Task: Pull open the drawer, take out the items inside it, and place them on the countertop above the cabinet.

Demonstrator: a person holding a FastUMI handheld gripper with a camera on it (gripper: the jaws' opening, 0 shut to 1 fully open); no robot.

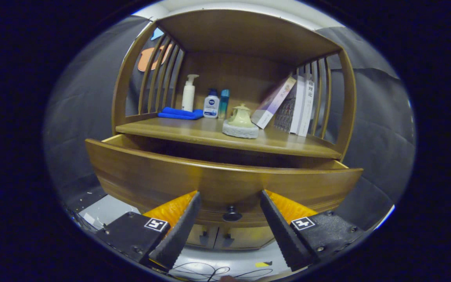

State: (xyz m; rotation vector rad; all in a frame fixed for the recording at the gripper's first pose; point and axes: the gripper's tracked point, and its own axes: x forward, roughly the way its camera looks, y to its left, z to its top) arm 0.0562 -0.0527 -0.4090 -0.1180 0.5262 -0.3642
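A wooden cabinet's drawer (151, 176) stands pulled out toward me, its curved front filling the space just ahead of my fingers. Its dark round knob (232, 214) sits between my fingertips, untouched by either one. My gripper (229, 196) is open, the fingers spread wide on both sides of the knob. The drawer's inside is hidden behind its front panel. Above it lies the wooden countertop (194, 133) under an arched shelf hood.
On the countertop stand a white pump bottle (188, 94), a folded blue cloth (180, 113), a blue-and-white bottle (211, 104), a teal tube (224, 102), a pale green lidded pot (240, 122) and leaning books (292, 105). Small cabinet doors (225, 237) sit below the drawer.
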